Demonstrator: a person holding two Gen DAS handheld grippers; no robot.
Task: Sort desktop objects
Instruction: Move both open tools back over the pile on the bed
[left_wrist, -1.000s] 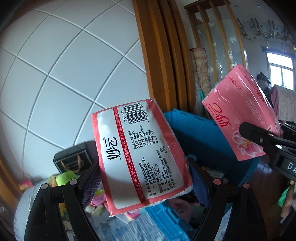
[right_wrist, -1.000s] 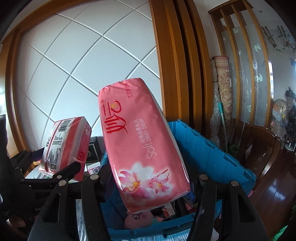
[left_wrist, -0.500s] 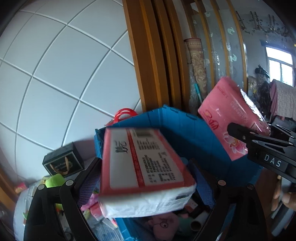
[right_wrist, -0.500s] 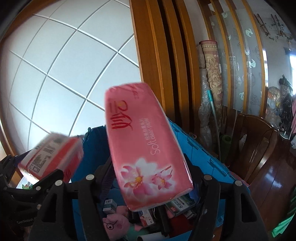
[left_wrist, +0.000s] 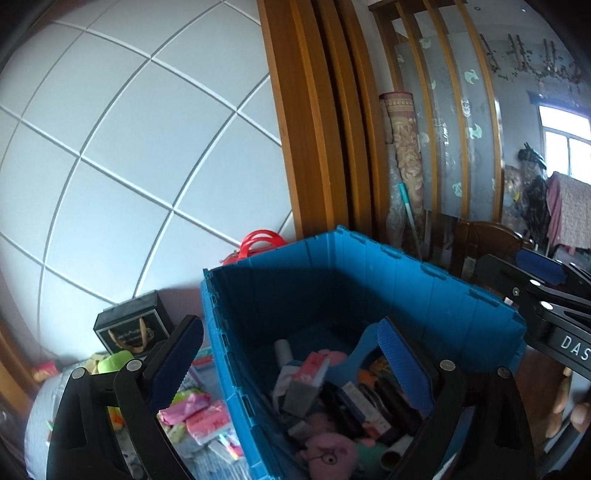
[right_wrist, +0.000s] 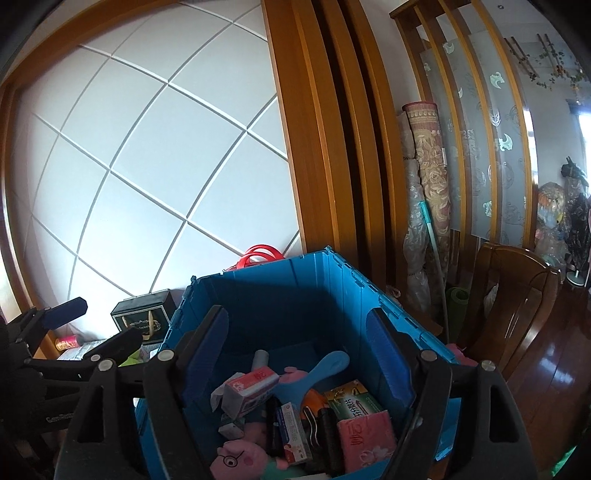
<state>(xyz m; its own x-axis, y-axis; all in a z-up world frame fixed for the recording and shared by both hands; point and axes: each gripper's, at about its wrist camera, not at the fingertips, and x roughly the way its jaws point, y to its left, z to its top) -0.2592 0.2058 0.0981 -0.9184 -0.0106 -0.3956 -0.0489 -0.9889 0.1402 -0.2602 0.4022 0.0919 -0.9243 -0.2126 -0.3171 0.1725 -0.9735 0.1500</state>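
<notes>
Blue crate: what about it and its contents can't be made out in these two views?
- Blue crate: its floor, hidden under the clutter, both views.
- Pink tissue pack: lower end behind the right gripper, right wrist view.
- Crate's near wall: cut off by the bottom edge, both views.

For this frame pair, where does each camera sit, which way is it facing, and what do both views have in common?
Left wrist: on the left gripper, looking slightly down into the blue crate; its open fingers, the right gripper and fingertips show.
Right wrist: on the right gripper, facing the crate; its open fingers and the left gripper show.
Shared: crate, black box, pink plush toy.
</notes>
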